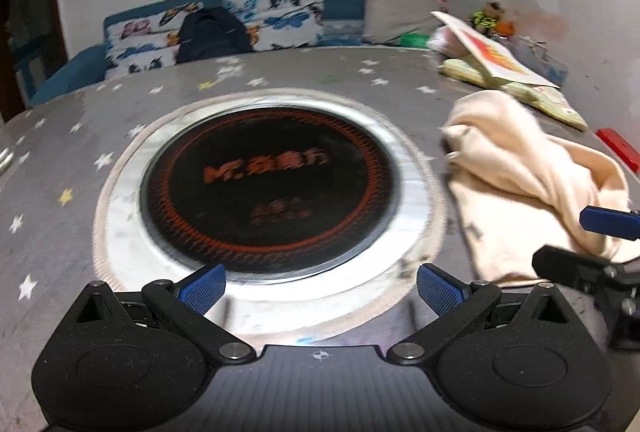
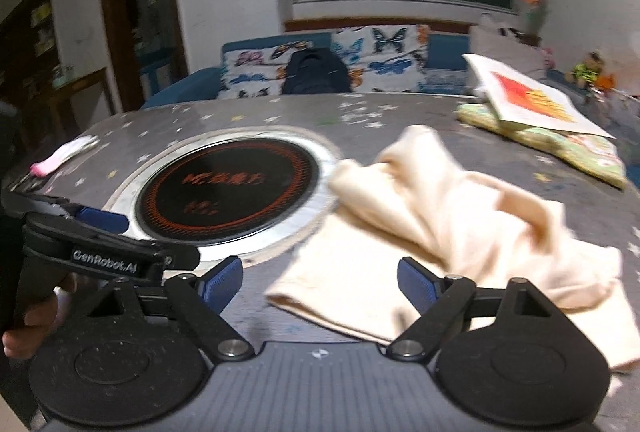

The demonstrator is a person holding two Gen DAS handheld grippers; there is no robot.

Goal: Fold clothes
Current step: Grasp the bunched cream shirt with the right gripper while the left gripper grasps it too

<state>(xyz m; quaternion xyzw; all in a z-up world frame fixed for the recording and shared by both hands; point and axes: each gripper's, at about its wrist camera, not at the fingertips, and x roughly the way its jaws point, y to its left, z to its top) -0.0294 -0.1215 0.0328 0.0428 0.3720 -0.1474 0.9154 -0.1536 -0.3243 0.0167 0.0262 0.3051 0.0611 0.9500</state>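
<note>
A crumpled cream garment (image 2: 452, 216) lies on the grey star-patterned table (image 2: 248, 115), right of the round cooktop. It also shows in the left wrist view (image 1: 516, 183) at the right. My right gripper (image 2: 320, 286) is open and empty, its fingers over the garment's near edge. My left gripper (image 1: 320, 288) is open and empty over the near rim of the cooktop, left of the garment. The left gripper also shows at the left edge of the right wrist view, and the right gripper at the right edge of the left wrist view.
A round black cooktop (image 1: 272, 187) with a metal rim is set in the table's middle. A book (image 2: 532, 95) lies on a folded green cloth (image 2: 568, 147) at the far right. A pink object (image 2: 60, 155) lies at the left edge. A sofa (image 1: 224, 19) stands behind.
</note>
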